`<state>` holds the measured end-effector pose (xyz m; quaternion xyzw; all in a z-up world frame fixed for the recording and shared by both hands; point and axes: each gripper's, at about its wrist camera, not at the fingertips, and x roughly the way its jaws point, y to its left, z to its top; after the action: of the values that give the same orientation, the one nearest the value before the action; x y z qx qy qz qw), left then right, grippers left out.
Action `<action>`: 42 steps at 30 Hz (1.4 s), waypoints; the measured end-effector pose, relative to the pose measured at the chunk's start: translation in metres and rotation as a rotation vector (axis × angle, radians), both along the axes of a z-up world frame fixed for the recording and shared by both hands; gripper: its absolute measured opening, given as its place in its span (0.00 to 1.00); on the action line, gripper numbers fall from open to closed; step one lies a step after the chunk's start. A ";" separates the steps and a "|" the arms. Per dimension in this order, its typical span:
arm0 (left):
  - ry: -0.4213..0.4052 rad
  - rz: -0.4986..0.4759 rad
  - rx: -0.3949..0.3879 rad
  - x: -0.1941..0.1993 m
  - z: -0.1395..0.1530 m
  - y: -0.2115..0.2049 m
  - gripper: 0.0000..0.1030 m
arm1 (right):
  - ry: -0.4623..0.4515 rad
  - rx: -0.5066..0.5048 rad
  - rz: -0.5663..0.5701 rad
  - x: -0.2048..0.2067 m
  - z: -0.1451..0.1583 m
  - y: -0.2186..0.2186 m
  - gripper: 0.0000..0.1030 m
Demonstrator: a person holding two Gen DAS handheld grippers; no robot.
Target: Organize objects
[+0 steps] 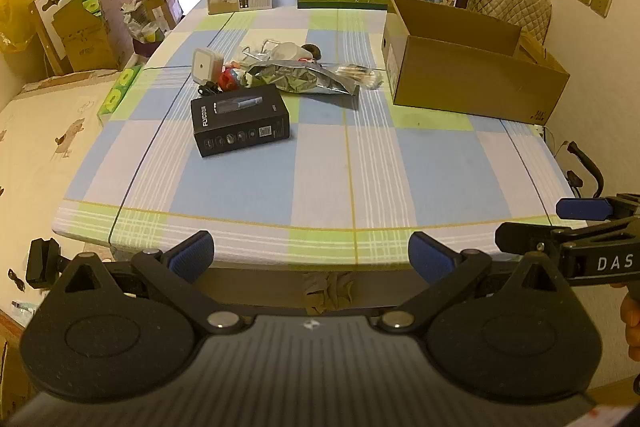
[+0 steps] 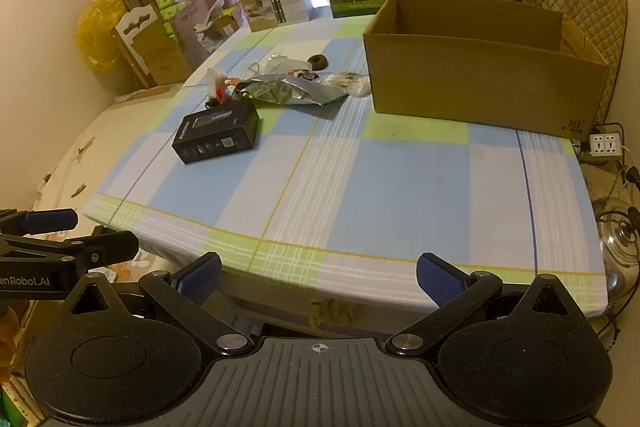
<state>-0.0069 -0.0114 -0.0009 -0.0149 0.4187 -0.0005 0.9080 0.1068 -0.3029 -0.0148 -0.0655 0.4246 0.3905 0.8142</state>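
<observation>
Both grippers hang off the near edge of the table [image 1: 320,163], nothing picked up. The left gripper [image 1: 311,255] has its fingers spread wide with nothing between them, and the right gripper [image 2: 319,275] is the same — wide apart, empty.

The stuff to sort sits mid-table, left of centre: a black box [image 1: 240,119] lying flat, closest to us, and behind it a messy pile with a crumpled silver foil bag [image 1: 304,78], a small white square gadget [image 1: 206,65] and some little bits I can't really make out. The open cardboard box [image 2: 480,83] is on the right side, well apart from the black box, and from here it looks empty, though I can't see its floor.

My guess is the black box goes first, since it's nearest and free of the pile. I'd come in from above and grip across the short width, not the length — it looks rigid, so a firm centred pinch should do. Lift it clear of the cardboard wall before dropping in. Leave the foil bag for later; it'll probably drag the small bits along.
</observation>
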 end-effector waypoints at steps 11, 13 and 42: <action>0.001 0.002 0.004 -0.002 -0.002 -0.002 0.99 | 0.003 0.003 0.006 -0.001 0.000 -0.006 0.98; 0.002 0.001 0.007 -0.003 -0.003 -0.004 0.99 | 0.003 0.003 0.006 -0.002 0.000 -0.006 0.98; 0.009 0.032 0.028 -0.002 -0.006 -0.024 0.99 | 0.010 0.029 0.061 0.017 0.000 -0.022 0.98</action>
<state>-0.0087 -0.0358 -0.0067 -0.0089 0.4224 0.0202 0.9061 0.1237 -0.3248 -0.0143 -0.0646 0.4208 0.4214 0.8008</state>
